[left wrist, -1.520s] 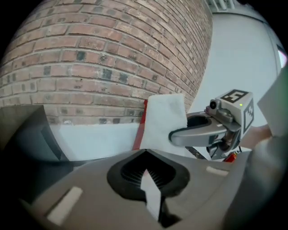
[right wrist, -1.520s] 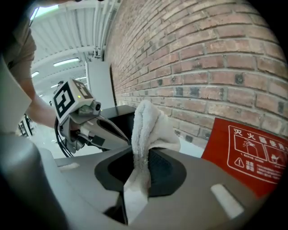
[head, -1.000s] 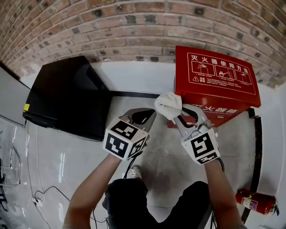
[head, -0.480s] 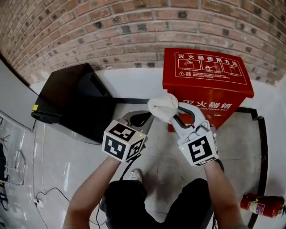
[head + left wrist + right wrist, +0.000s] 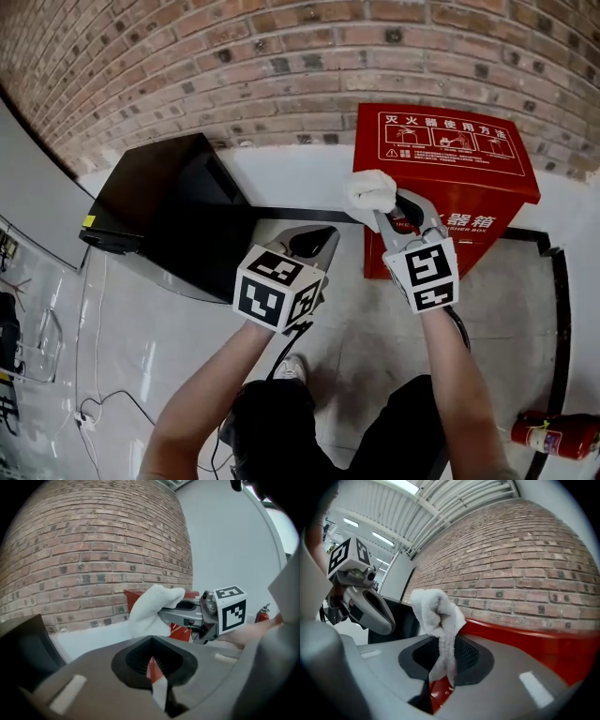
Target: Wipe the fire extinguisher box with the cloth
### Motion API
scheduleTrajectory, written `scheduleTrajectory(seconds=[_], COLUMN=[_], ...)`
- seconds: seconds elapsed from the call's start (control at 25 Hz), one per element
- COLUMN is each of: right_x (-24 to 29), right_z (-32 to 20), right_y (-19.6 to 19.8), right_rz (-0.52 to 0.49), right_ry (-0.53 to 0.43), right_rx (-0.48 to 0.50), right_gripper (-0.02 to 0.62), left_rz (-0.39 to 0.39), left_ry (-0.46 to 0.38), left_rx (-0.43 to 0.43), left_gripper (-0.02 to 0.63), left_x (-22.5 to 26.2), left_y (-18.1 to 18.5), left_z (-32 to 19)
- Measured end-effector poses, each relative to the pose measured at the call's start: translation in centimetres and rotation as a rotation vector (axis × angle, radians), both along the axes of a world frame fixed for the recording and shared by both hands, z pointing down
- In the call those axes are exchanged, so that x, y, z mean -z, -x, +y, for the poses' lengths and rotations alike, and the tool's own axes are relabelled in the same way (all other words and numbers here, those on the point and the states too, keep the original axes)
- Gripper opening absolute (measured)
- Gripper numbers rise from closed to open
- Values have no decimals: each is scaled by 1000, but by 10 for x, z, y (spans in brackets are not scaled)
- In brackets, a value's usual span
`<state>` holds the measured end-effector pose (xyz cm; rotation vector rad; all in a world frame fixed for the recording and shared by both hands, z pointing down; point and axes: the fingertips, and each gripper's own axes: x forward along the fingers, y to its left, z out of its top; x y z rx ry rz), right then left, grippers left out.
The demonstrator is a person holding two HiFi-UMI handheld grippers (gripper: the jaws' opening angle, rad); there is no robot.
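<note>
The red fire extinguisher box [image 5: 450, 155] stands against the brick wall, with white print on its sloping lid. A bunched white cloth [image 5: 371, 192] is at the lid's front left edge, and my right gripper [image 5: 386, 210] is shut on it. In the right gripper view the cloth [image 5: 437, 616] rises out of the jaws in front of the red box [image 5: 534, 637]. My left gripper [image 5: 314, 242] hangs left of the box, shut and holding nothing. The left gripper view shows the cloth [image 5: 152, 609] and the box [image 5: 133, 595] behind it.
A black cabinet [image 5: 159, 206] stands to the left against the wall. A red fire extinguisher [image 5: 553, 433] lies on the pale floor at the lower right. A black strip [image 5: 561, 309] runs along the floor right of the box. Cables [image 5: 89, 412] lie at the lower left.
My right gripper has carried the cloth up and forward to the front left edge of the box lid. The left gripper has stayed low beside it, drifting slightly right.
</note>
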<state>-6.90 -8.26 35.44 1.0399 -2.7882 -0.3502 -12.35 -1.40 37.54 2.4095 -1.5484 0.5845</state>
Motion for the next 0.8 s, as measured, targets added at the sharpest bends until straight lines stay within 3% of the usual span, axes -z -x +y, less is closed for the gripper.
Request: scheduleTrajectory(seconds=[0.28,0.52,0.8], right_x=[-13,-19,-27], right_z=[-22,-41,-53], right_y=[-97,-209,-315], right_rz=[-73,-173,-207], right_ry=[93,162,188], right_rx=[-147,-334,-524], right_gripper=[97,97,95], left_rz=[22,13,-2], left_ry=[29,34,45], left_rx=[-92,-191,-234], left_gripper=[0,0,0], left_x=[-17,-22,-31], left_y=[-50,-102,-127], left_z=[-8,-16,-16])
